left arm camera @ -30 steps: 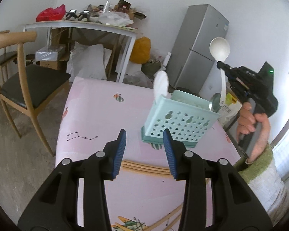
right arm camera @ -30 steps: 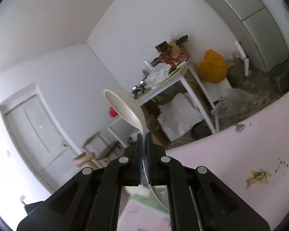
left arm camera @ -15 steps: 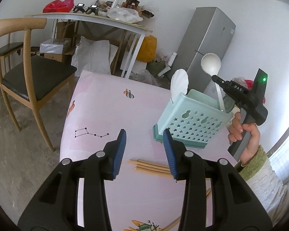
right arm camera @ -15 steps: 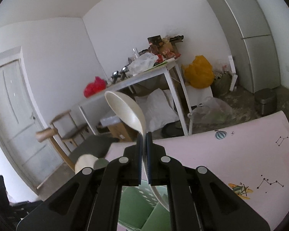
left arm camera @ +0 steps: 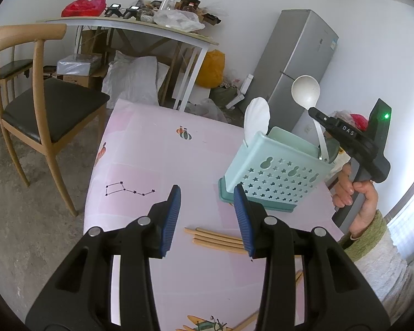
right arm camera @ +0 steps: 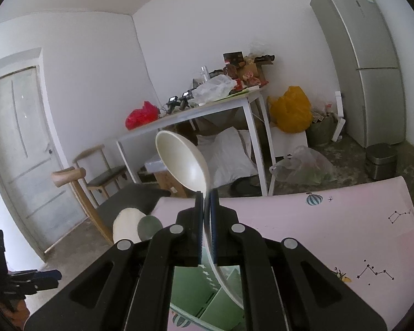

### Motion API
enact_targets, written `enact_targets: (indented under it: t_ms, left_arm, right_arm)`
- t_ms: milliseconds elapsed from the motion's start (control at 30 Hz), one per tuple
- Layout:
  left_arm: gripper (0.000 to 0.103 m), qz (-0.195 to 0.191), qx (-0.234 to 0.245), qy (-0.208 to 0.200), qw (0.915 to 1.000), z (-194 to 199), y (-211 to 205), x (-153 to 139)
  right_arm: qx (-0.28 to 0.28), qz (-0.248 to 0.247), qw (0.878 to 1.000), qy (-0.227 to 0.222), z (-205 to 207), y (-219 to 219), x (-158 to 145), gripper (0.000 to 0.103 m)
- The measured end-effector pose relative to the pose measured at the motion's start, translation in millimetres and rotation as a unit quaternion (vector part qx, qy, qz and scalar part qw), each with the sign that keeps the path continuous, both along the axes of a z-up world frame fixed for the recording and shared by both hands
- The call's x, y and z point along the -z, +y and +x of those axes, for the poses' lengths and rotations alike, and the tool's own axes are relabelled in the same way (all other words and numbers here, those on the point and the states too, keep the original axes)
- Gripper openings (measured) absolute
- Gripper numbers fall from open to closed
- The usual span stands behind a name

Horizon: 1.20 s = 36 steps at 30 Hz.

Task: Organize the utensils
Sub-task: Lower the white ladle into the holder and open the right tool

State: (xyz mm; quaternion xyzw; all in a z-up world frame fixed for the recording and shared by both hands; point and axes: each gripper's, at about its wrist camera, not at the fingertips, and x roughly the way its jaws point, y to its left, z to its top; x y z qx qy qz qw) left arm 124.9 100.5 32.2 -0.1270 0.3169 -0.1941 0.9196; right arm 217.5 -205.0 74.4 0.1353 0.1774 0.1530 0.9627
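**Clerk:** Item one, right claw (right arm camera: pixel 206 201)?

**Keeper:** Pinched tight on the neck of a white ladle (right arm camera: pixel 183 162), bowl up, handle curving down beneath the fingers. From the left wrist view the handle end (left arm camera: pixel 321 149) now sits inside the far compartment of the mint-green utensil caddy (left arm camera: pixel 276 175). A second ago the whole ladle hung higher and beside the caddy's right edge; half a second ago the tip was only reaching the rim.

**Clerk:** Meaning for the task?

**Keeper:** By my reading the ladle is partly seated but not released. What remains is to lower it further and open the grip; let go too high and the heavy bowl could tip it out over the rim.

**Clerk:** Item two, left claw (left arm camera: pixel 207 215)?

**Keeper:** Spread wide, empty, held above the pink desk (left arm camera: pixel 140 154), just short of the caddy's near corner. It has kept that opening throughout.

**Clerk:** Caddy contents otherwise?

**Keeper:** One white rice paddle (left arm camera: pixel 257 118) standing in the left compartment. A dark green rounded utensil (right arm camera: pixel 150 227) shows beside it from the right wrist; its type I cannot tell.

**Clerk:** Loose stock?

**Keeper:** Wooden chopsticks (left arm camera: pixel 215 238) lying flat on the desk, partly behind the left claw's right finger, well short of the caddy. Still to be sorted.
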Motion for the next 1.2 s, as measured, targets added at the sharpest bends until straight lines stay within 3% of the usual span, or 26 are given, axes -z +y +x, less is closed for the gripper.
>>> enact_targets:
  t_ms: [800,1200]
  left_arm:
    - [0.037,-0.001,0.0,-0.005,1.0,-1,-2,2]
    - [0.037,-0.003,-0.001,-0.005,1.0,-1,-2,1]
  right_arm:
    - [0.008,-0.022,1.0,-0.018,-42,-22,-19,0.01]
    - [0.023,-0.012,1.0,-0.002,-63,-34,-9,0.012]
